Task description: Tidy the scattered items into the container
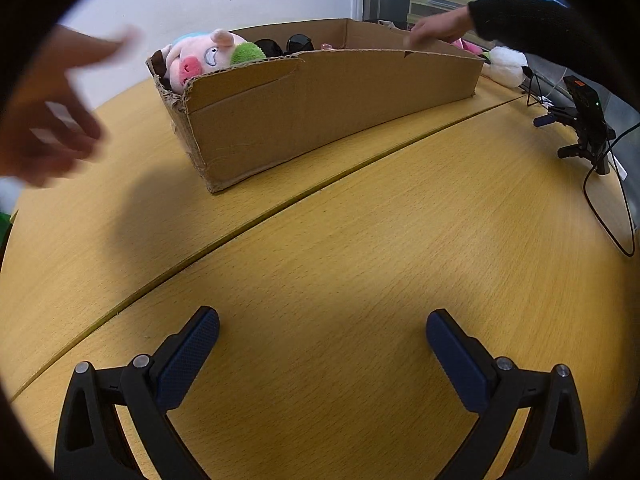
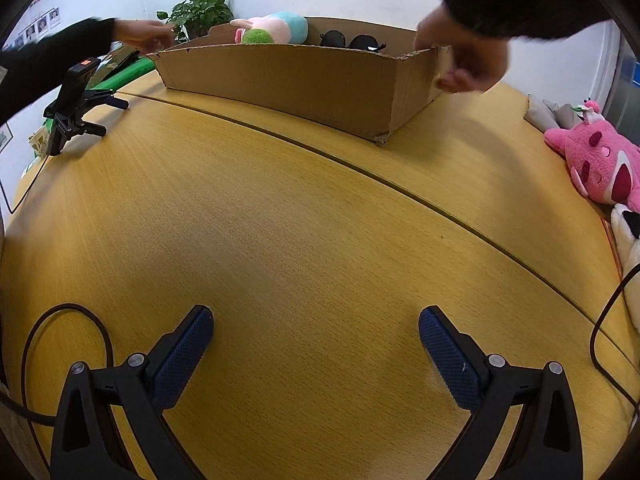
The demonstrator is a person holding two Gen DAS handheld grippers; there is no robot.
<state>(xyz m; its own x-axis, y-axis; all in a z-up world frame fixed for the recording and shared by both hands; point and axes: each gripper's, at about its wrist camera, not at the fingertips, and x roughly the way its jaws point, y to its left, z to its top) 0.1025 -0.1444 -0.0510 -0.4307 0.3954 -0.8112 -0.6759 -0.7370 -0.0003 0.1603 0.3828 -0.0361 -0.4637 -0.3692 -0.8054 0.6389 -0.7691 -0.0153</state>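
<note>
A long cardboard box sits at the far side of the wooden table. Inside it lie a pink pig plush and black sunglasses. A person's hands touch the box's ends. My left gripper is open over bare table with nothing between its fingers. My right gripper is open too and holds nothing.
A black phone on a small tripod stands beside the box. A pink plush and a white plush lie at the table's edge. A black cable trails over the table. A potted plant stands behind.
</note>
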